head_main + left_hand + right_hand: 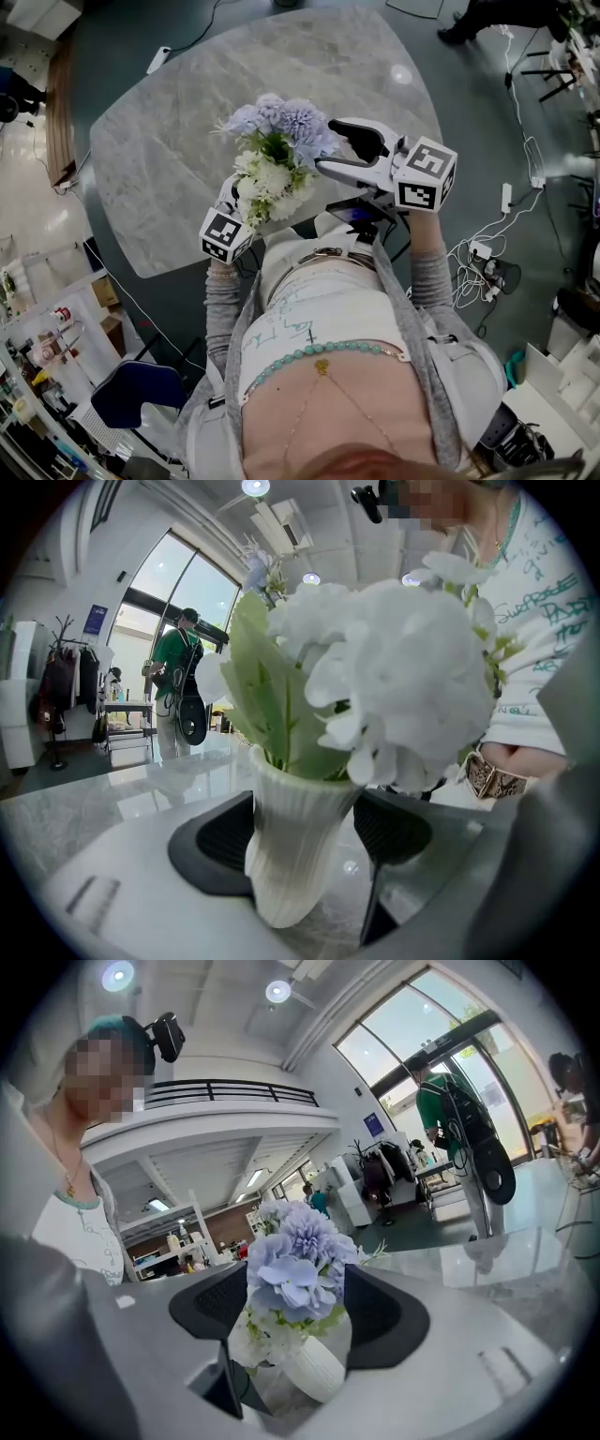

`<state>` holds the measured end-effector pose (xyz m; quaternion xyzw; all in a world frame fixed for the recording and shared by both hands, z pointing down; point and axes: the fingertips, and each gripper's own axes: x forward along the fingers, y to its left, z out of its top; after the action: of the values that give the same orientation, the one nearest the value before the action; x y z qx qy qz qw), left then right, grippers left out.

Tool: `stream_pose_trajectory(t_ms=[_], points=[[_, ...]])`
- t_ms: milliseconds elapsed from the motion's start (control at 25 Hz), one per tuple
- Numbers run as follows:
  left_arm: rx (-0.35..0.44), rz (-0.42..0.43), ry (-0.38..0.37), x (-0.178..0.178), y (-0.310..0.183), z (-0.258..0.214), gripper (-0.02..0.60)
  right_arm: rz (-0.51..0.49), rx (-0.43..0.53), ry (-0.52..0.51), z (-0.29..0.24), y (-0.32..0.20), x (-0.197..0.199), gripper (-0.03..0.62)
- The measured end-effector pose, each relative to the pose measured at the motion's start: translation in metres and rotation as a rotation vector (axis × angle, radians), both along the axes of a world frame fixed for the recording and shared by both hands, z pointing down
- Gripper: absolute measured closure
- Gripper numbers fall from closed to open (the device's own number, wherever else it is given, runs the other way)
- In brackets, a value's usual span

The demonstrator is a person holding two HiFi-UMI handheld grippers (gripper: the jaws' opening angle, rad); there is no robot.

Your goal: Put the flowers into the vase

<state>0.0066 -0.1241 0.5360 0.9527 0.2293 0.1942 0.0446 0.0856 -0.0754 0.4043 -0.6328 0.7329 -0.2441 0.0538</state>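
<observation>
A bouquet stands in a white ribbed vase near the table's front edge. Its blue flowers are on top and its white flowers lower down. In the head view the blooms hide the vase. My left gripper is shut on the vase, with a pad against each side; in the head view its fingers disappear under the white blooms. My right gripper is open just right of the blue flowers and holds nothing. In the right gripper view the blue flowers and the vase show beyond the spread jaws.
The grey marble table stretches away behind the bouquet. A person in green stands beyond its far side. Cables lie on the floor to the right, and a blue chair stands at the lower left.
</observation>
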Motion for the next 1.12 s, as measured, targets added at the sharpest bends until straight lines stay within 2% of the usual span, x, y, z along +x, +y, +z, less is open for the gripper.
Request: stream_pose_trajectory(t_ms=[80,160,280,360,600,1000,1120], points=[[-0.001,-0.002,0.0,-0.001,-0.001,0.002,0.238,-0.001,0.023,0.009,-0.005,-0.003,0.001,0.258],[-0.002,-0.005,-0.001,-0.001,-0.001,0.003,0.238,-0.011,0.026,0.03,-0.005,-0.007,0.0,0.317],[-0.005,-0.007,0.0,0.001,0.001,0.003,0.238,-0.033,-0.012,0.077,0.002,-0.011,-0.005,0.378],[-0.005,-0.007,0.0,0.001,0.002,0.002,0.238,-0.04,-0.034,0.103,0.006,-0.013,-0.008,0.385],[0.007,-0.005,0.001,-0.008,-0.005,0.001,0.241,-0.028,-0.039,0.123,0.009,-0.027,-0.016,0.482],[0.025,0.0,-0.006,0.002,0.013,0.001,0.243,-0.096,-0.087,0.121,0.026,-0.013,-0.019,0.522],[0.027,0.003,-0.008,0.0,0.013,-0.001,0.244,-0.116,-0.126,0.153,0.032,-0.017,-0.024,0.531]])
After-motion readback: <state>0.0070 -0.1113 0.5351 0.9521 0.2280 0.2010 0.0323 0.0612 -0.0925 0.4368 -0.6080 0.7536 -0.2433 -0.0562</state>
